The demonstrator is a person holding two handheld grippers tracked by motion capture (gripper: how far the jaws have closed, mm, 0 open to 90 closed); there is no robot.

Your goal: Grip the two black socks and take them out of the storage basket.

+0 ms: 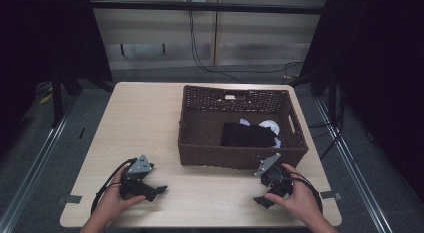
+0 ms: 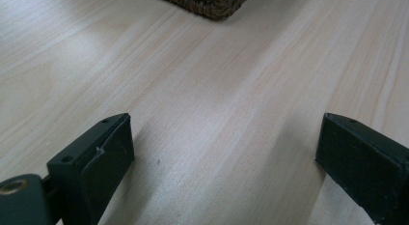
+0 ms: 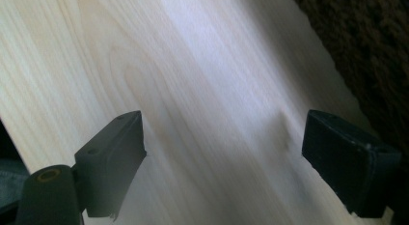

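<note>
resting on the table (image 1: pixel 150 118) near the basket (image 1: pixel 200 155), left gripper (image 2: pixel 224 152) and right gripper (image 3: pixel 224 157) (jaws wide, empty)

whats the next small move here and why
Probably lift the right tongs up over the wicker basket toward the black cloth inside: both tongs rest open and empty on the table, and the right sits nearest.

A pale wooden table (image 1: pixel 145 123) stands on a grey floor (image 1: pixel 45 148). Beyond the table's far edge runs a light panelled wall (image 1: pixel 260 38) with black cables (image 1: pixel 200 53) hanging down it. Dark curtains (image 1: pixel 380 68) flank the table on both sides.
</note>
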